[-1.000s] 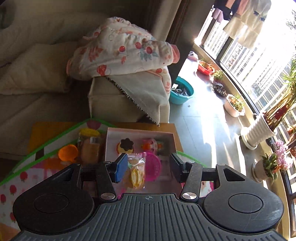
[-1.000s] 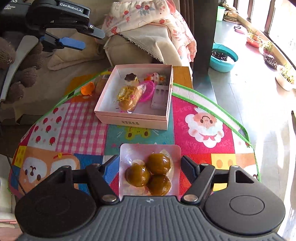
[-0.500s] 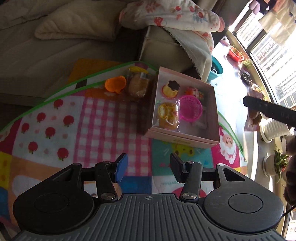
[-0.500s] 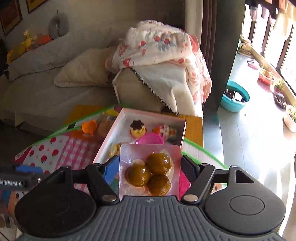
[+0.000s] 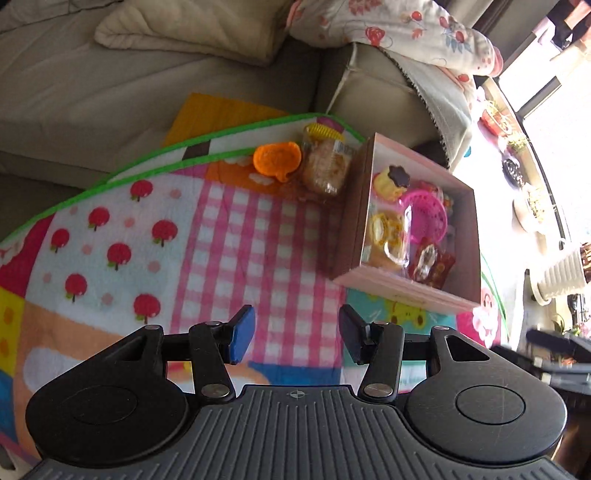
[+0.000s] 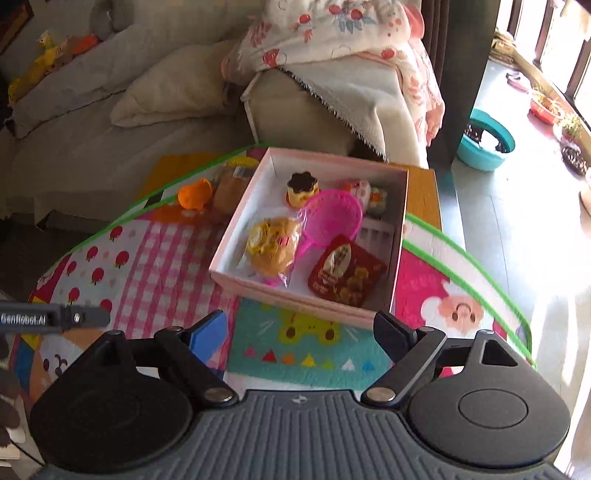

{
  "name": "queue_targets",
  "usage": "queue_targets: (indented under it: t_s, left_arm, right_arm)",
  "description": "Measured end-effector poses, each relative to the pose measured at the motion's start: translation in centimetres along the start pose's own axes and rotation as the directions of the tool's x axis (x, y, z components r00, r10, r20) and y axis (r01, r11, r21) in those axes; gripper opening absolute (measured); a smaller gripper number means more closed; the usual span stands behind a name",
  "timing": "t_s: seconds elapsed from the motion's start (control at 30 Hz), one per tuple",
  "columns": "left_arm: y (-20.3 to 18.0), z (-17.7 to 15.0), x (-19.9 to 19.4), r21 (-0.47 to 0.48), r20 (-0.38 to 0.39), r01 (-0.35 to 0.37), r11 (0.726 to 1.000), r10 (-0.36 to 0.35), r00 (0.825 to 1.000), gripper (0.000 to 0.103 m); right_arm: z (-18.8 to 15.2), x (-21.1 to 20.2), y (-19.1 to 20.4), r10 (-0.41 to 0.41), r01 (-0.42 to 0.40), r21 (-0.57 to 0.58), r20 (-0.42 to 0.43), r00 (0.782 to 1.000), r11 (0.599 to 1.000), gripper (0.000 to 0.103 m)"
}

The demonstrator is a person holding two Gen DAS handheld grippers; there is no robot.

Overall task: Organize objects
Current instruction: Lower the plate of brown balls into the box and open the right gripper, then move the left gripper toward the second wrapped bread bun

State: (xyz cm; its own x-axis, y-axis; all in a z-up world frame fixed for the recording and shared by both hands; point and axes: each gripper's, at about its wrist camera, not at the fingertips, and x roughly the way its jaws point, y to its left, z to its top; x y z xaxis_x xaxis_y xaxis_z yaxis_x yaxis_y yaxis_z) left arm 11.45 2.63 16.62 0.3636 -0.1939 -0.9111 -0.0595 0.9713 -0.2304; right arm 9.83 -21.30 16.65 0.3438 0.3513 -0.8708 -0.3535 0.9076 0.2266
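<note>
A pink open box point(image 6: 295, 295) stands on the colourful mat point(image 6: 162, 258). In it lie a red snack packet point(image 6: 347, 275), a wrapped bun point(image 6: 273, 245), a pink strainer point(image 6: 332, 218) and a toy pudding point(image 6: 303, 188). My right gripper point(image 6: 303, 332) hovers just before the box's near wall, its jaws opening with nothing between them. Left of the box, an orange cup point(image 5: 276, 160) and a wrapped bread point(image 5: 325, 170) sit on the mat. My left gripper point(image 5: 295, 334) hangs open and empty over the pink check patch, to the near left of the box point(image 5: 402, 291).
A beige sofa point(image 6: 110, 122) with a cushion and a floral blanket point(image 6: 332, 33) stands behind the table. A teal basin point(image 6: 485, 142) and plant pots point(image 5: 561, 273) are on the sunlit floor at the right. The mat's green edge point(image 6: 480, 258) marks the table's right side.
The snack packet has left my right gripper and now lies in the box; those jaws have widened. My left gripper has dropped and pulled back from over the box to the mat.
</note>
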Motion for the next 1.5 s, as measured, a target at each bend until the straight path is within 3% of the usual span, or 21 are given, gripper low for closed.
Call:
queue_targets:
  t_s: [0.13,0.2,0.27,0.4,0.5,0.57,0.63,0.77,0.87,0.97,1.17,1.33,1.43,1.5]
  left_arm:
    - [-0.5,6.4,3.0,0.006,0.078,0.090,0.996,-0.091,0.993,0.054]
    - [-0.7,9.9,5.7,0.016,0.129,0.142,0.990,-0.143,0.981,0.054]
    - [-1.4,13.5,9.6,0.049,0.166,0.137,0.989,-0.143,0.976,0.051]
    - [-3.1,18.1,15.5,0.130,0.258,0.058,0.990,-0.090,0.962,0.049]
    - [-4.1,19.1,18.6,0.197,0.208,0.072,0.978,-0.113,0.972,0.049]
    - [-5.2,18.3,19.8,0.308,0.165,0.023,0.951,-0.077,0.983,0.045]
    - [-5.9,16.3,20.1,0.440,0.159,-0.042,0.897,-0.032,0.987,0.040]
    - [-4.5,12.7,18.2,0.521,0.147,-0.017,0.853,-0.070,0.987,0.039]
    - [-3.1,9.8,17.1,0.559,0.085,0.054,0.828,-0.122,0.989,0.037]
    - [-1.3,6.9,15.9,0.535,0.040,0.110,0.838,-0.155,0.987,0.037]
    - [0.9,0.6,13.2,0.453,0.036,0.164,0.876,-0.201,0.979,0.036]
    - [3.2,-2.0,9.3,0.267,0.110,0.191,0.945,-0.227,0.968,0.036]
    - [3.7,-3.2,8.3,0.206,0.074,0.240,0.949,-0.260,0.963,0.036]
    - [3.0,-4.0,8.7,0.238,0.052,0.208,0.949,-0.227,0.973,0.036]
  right_arm:
    - [-2.0,0.3,0.0,-0.031,0.032,0.011,-0.061,0.998,0.999,0.088]
    - [-2.7,0.6,0.1,-0.049,0.050,0.017,-0.076,0.996,0.999,0.094]
    - [-3.8,1.4,0.0,-0.060,0.062,0.026,-0.062,0.996,0.998,0.100]
    - [-6.0,5.2,0.1,-0.108,0.115,0.073,-0.091,0.990,0.991,0.100]
    - [-7.4,7.0,0.2,-0.074,0.089,0.131,-0.113,0.991,0.987,0.100]
    - [-8.2,7.8,0.7,-0.069,0.083,0.122,-0.117,0.991,0.989,0.099]
    - [-8.8,8.2,1.1,-0.071,0.084,0.106,-0.122,0.990,0.991,0.100]
    - [-8.9,8.9,1.1,-0.065,0.078,0.094,-0.136,0.989,0.992,0.100]
    - [-8.5,9.6,0.7,-0.082,0.094,0.079,-0.136,0.987,0.992,0.100]
    - [-8.0,10.1,0.4,-0.094,0.104,0.069,-0.136,0.986,0.992,0.100]
    - [-7.7,10.7,1.3,-0.103,0.105,0.014,-0.132,0.986,0.994,0.100]
    - [-8.5,11.5,2.5,-0.091,0.085,-0.043,-0.164,0.982,0.995,0.100]
    - [-8.7,11.4,3.3,-0.077,0.064,-0.078,-0.170,0.982,0.995,0.100]
    - [-8.7,11.4,3.6,-0.070,0.054,-0.092,-0.173,0.982,0.994,0.100]
